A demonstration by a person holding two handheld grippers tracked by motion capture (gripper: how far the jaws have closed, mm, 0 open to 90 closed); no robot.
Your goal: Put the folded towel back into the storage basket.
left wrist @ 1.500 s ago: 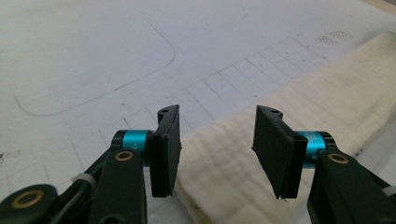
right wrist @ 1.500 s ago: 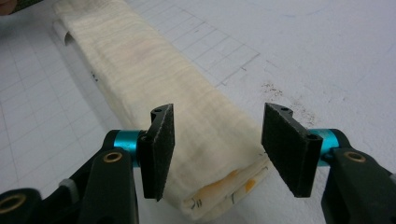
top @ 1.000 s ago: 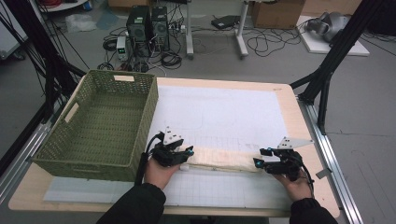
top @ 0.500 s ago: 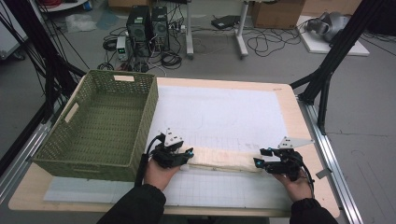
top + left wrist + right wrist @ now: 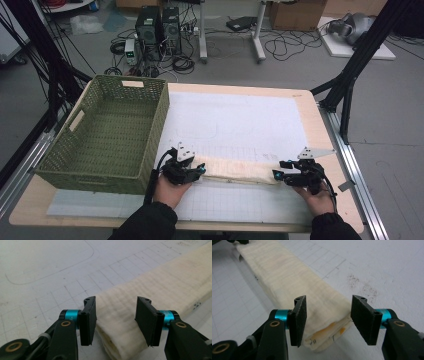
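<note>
Versus a second earlier, little differed: the folded cloth [image 5: 235,171] lay in the same spot at the near edge of the counter [image 5: 305,102], and both hands sat at its ends as before. The right claw [image 5: 328,312] had just been closing, with the cloth's end between its jaws; a gap still showed on one side, so it stayed released. The left claw [image 5: 116,315] straddled the other end, released too, one pad just beside the fabric. We saw the cloth as a long cream strip, ribbed and soft, layered at the ends. A green woven basket [image 5: 107,130], rectangular, stood left of it on the white gridded mat [image 5: 240,120].
</note>
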